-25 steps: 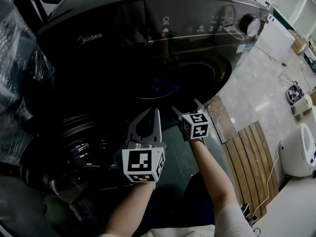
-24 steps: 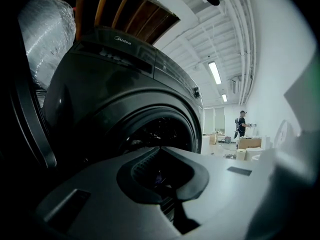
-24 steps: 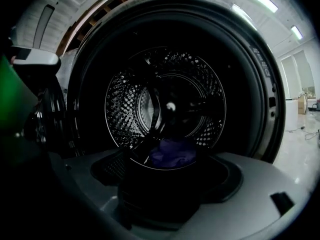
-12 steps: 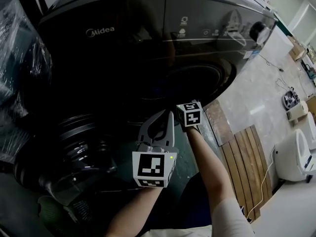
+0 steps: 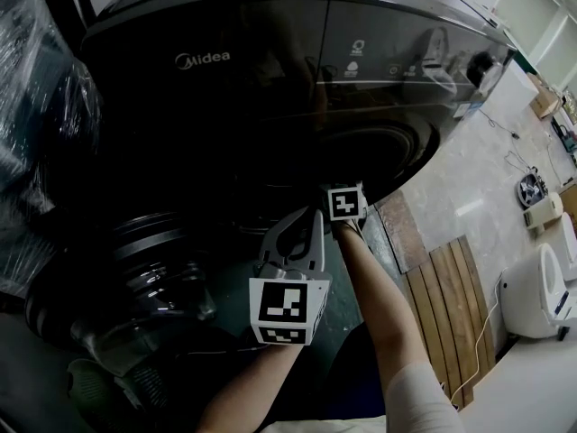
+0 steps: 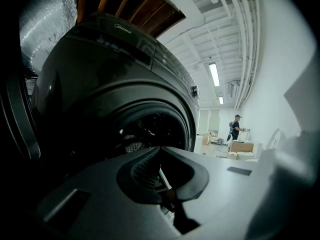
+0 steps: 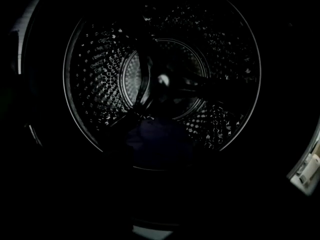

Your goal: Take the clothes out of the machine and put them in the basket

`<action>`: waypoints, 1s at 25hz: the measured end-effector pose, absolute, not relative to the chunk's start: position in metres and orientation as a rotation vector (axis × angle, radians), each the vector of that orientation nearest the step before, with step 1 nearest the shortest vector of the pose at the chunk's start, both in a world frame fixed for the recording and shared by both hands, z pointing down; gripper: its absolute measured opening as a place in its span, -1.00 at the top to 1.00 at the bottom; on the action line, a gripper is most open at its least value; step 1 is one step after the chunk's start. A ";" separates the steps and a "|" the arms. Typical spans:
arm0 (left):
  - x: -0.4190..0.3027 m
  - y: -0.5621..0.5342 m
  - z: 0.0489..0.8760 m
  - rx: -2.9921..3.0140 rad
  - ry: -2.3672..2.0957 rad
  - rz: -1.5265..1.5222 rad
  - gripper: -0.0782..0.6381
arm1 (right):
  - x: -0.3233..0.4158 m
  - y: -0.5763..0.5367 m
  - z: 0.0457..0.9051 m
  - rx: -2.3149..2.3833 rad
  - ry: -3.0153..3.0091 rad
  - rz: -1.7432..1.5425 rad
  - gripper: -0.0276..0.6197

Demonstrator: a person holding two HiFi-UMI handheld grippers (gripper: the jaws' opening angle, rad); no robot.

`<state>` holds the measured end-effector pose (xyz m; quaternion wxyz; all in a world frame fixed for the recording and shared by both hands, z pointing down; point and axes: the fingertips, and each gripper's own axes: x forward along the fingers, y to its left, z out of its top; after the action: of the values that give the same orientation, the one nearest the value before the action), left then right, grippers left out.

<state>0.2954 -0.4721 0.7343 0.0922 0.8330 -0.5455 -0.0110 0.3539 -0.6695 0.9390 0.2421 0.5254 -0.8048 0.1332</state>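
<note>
Reading left hand-held gripper (image 5: 312, 216) as closed tip to tip, empty, parked outside the washing machine (image 5: 270, 61), just right of its open door (image 5: 135, 278). Reading right hand-held gripper (image 5: 345, 202) as wide, jaws just eased in slightly, nothing between them, nosed into the drum (image 7: 100, 84) mouth. Spotting dark blue clothes (image 7: 157, 141) low in drum, ahead of it.
</note>
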 end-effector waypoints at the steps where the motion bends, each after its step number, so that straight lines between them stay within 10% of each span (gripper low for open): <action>1: 0.295 -0.472 0.734 2.472 -1.620 -0.037 0.72 | 0.354 -0.670 0.941 1.433 -2.181 0.362 -0.25; 8: 0.295 -0.471 0.738 2.458 -1.612 -0.035 0.72 | 0.358 -0.673 0.952 1.444 -2.045 0.315 -0.15; 19: 0.289 -0.471 0.739 2.437 -1.616 -0.050 0.72 | 0.376 -0.673 0.964 1.418 -1.831 0.090 0.74; 25: 0.287 -0.470 0.737 2.437 -1.608 -0.069 0.72 | 0.372 -0.670 0.958 1.397 -1.901 0.061 0.82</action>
<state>0.2874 -0.4704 0.7369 0.1103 0.8293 -0.5474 -0.0236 0.3716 -0.6705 0.9582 0.3808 0.5473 -0.7449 0.0240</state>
